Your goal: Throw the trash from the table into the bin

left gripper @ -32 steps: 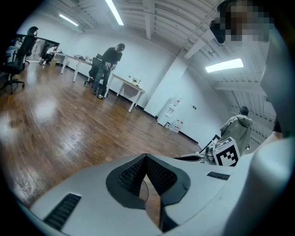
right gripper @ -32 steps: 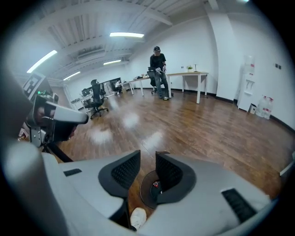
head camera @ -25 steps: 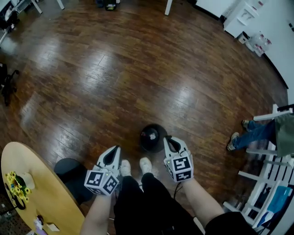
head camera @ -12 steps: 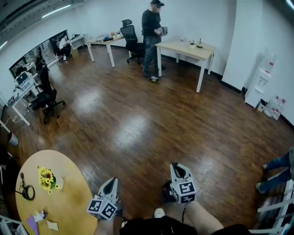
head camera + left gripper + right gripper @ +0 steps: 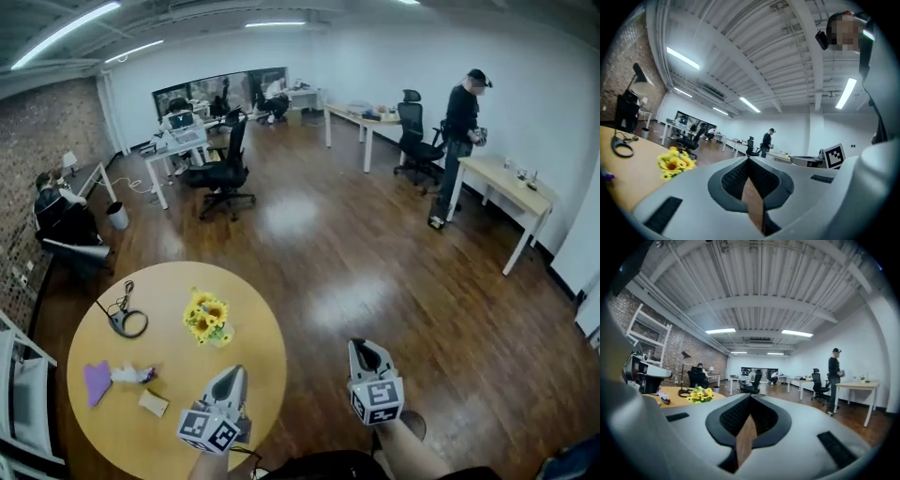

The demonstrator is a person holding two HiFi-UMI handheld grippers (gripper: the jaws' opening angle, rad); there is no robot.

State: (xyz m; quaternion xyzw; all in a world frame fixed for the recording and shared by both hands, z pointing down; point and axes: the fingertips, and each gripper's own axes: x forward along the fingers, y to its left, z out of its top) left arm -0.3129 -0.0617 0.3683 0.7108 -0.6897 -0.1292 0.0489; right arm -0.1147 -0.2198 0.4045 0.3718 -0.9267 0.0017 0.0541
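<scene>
Left gripper [image 5: 233, 372] and right gripper [image 5: 362, 347], shut, now raised beside table [image 5: 173, 281].

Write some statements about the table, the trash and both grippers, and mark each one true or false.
1. The left gripper and the right gripper both have their jaws shut with nothing between them. True.
2. The yellow flowers lie on the floor. False: they stand on the round table.
3. A purple scrap lies on the table. True.
4. The left gripper holds the tan scrap. False: the scrap lies on the table, apart from that gripper.
</scene>
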